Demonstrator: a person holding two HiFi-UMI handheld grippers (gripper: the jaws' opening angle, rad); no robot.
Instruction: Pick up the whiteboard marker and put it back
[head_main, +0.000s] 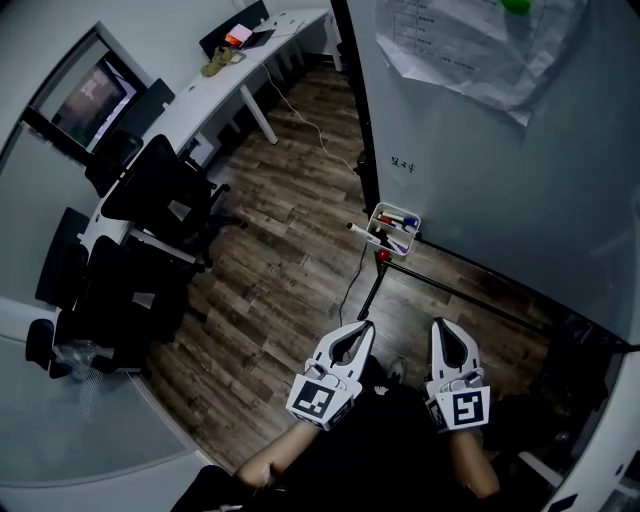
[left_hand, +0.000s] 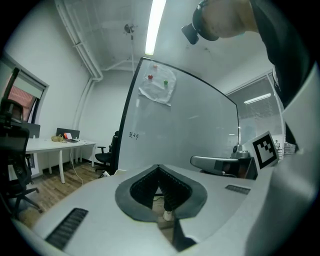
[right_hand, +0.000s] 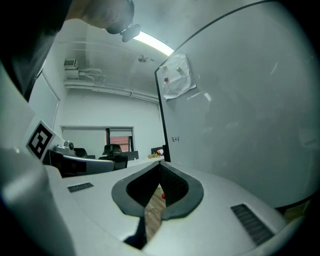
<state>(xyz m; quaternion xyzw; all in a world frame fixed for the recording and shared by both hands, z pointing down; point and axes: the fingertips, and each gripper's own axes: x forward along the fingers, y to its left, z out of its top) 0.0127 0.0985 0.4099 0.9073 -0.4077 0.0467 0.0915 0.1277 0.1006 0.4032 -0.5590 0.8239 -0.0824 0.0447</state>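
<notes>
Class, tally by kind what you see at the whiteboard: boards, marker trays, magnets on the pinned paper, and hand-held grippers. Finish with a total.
Whiteboard: 1
Marker tray: 1
Magnets: 2, red magnet and green magnet
Grippers: 2, left gripper and right gripper
Total: 6

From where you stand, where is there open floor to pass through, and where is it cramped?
The wood floor is bare in a strip between the black office chairs and the whiteboard, up toward the white desk. It is crowded under the marker tray, where a cable trails past the board's stand.
</notes>
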